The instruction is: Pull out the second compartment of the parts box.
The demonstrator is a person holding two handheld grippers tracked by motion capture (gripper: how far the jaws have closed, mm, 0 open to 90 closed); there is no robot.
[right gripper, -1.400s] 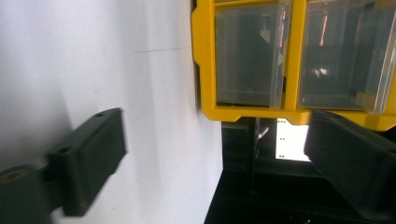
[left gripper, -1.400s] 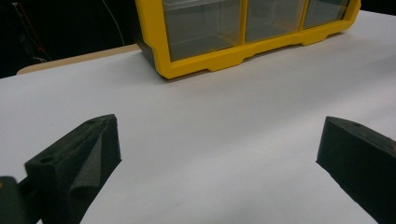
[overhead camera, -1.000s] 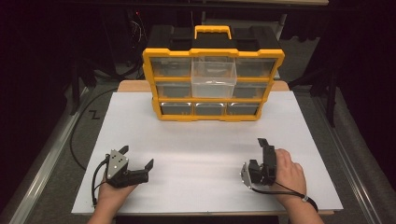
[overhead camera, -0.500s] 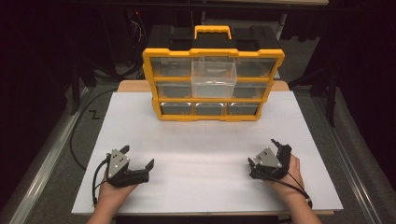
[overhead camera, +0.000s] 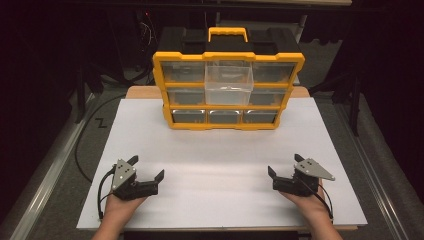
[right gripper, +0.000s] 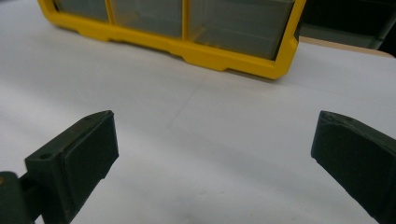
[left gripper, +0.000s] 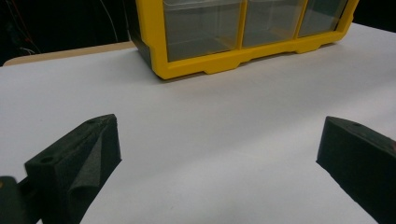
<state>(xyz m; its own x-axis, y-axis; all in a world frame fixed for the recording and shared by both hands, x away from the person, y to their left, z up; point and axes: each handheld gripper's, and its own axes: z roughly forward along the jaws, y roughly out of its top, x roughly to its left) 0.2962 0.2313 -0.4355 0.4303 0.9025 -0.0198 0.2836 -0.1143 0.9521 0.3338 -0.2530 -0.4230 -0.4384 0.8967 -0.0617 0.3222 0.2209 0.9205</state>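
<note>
A dark room surrounds a white tabletop (overhead camera: 220, 160), its wooden edge showing at the far side and black cables trailing on the floor to the left. Nearest the person, the left tool (overhead camera: 146, 171) and the right tool (overhead camera: 283, 168) rest low over the white surface at its near corners, well apart, each held in a hand, jaws spread wide with nothing between them. Farther off, a yellow-framed organizer case (overhead camera: 228, 90) stands upright near the back edge, its middle clear drawer (overhead camera: 229, 84) pulled forward out of the frame. The high view shows the yellow carry handle (overhead camera: 227, 33) on top; the left gripper view and the right gripper view show the lowest row of drawers up close. Compared with half a second ago, the right tool has swung to point inward, while the left one has kept its place.
</note>
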